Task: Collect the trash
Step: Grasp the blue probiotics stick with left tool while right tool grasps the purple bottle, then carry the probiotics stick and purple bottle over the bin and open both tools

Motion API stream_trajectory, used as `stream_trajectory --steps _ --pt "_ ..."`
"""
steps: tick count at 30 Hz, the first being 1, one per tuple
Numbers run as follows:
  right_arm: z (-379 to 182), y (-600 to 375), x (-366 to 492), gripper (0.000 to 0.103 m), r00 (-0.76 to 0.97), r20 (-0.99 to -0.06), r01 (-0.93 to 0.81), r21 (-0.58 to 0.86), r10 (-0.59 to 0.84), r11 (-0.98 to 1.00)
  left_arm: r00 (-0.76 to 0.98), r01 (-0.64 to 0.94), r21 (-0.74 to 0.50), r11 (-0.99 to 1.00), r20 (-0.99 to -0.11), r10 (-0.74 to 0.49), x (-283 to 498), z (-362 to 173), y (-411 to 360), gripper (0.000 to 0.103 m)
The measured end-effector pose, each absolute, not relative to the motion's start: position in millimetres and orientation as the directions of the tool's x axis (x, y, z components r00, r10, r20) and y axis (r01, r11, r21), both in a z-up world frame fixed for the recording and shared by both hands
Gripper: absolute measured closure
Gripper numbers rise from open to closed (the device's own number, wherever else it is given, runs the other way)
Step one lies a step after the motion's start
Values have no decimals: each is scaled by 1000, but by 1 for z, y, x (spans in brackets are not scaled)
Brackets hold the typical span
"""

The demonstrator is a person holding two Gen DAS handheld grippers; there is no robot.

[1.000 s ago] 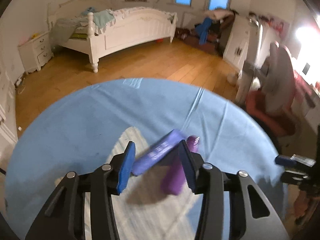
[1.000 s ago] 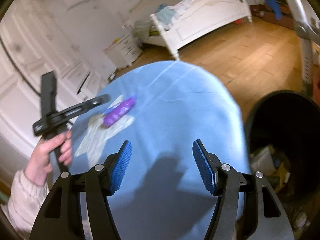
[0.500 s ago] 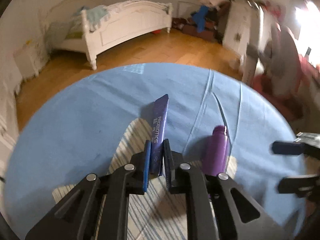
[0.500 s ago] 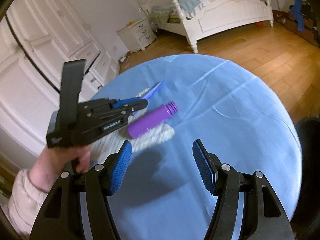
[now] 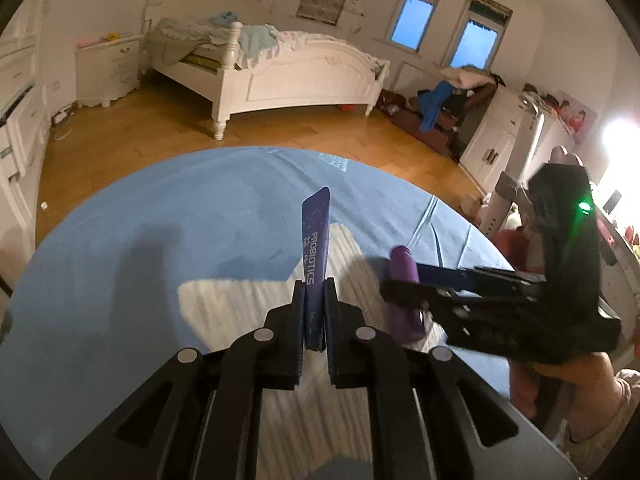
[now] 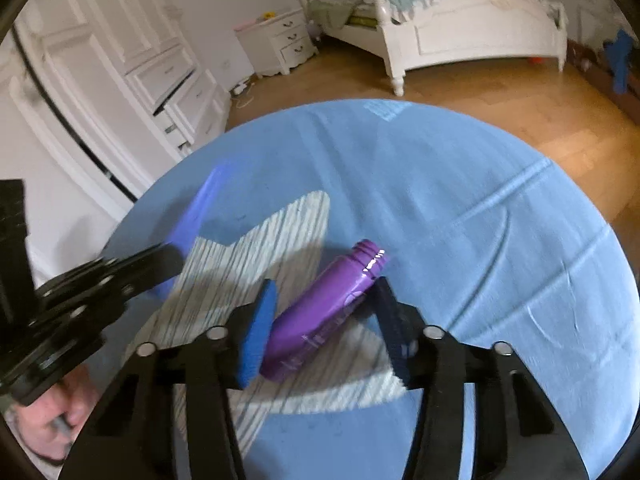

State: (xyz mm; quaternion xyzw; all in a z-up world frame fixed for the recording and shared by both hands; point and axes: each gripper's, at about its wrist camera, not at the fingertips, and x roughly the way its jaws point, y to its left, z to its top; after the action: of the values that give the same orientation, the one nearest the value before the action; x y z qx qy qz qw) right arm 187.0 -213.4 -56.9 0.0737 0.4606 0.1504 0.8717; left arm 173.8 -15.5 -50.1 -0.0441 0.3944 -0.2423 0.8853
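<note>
My left gripper (image 5: 314,284) is shut on a dark blue "PROBIOTICS" sachet (image 5: 316,232), which stands up out of the jaws over the round table's blue cloth (image 5: 160,220). A purple open-necked bottle (image 6: 320,316) lies on its side on a striped white cloth (image 6: 248,264). My right gripper (image 6: 326,282) straddles the bottle with a blue pad on either side. Its jaws are closing, and a thin gap still shows at the right pad. In the right wrist view the left gripper (image 6: 160,264) and the blurred sachet (image 6: 200,208) appear at the left.
A white bed (image 5: 288,76) and a nightstand (image 5: 108,68) stand beyond the table on a wooden floor (image 5: 160,132). White drawers (image 6: 176,92) line the left wall. White cabinets (image 5: 496,140) and clutter stand at the right. A person's hand (image 5: 576,380) holds the right gripper.
The left gripper shut on the sachet and raised it upright. The right gripper swept left across the table to the purple bottle, and its jaws narrowed around it.
</note>
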Motion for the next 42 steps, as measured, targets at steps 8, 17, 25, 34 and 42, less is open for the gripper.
stream_trajectory --steps 8,17,25,34,42 --pt "-54 -218 163 77 562 -744 -246 266 361 932 577 358 -309 881 -669 -469 157 -52 -8 94" --pt "-19 -309 103 77 691 -597 -170 413 406 895 541 477 -302 825 -639 -547 143 -27 -83 94" --pt "-15 -419 44 77 780 -573 8 410 251 912 433 614 -332 716 -616 -658 128 -21 -198 93" --pt "-41 -511 -5 77 795 -596 170 401 115 900 307 696 -367 617 -625 -718 113 -35 -298 93" --pt "-76 -552 -21 77 766 -638 258 417 78 872 235 724 -381 576 -648 -724 98 -50 -351 93"
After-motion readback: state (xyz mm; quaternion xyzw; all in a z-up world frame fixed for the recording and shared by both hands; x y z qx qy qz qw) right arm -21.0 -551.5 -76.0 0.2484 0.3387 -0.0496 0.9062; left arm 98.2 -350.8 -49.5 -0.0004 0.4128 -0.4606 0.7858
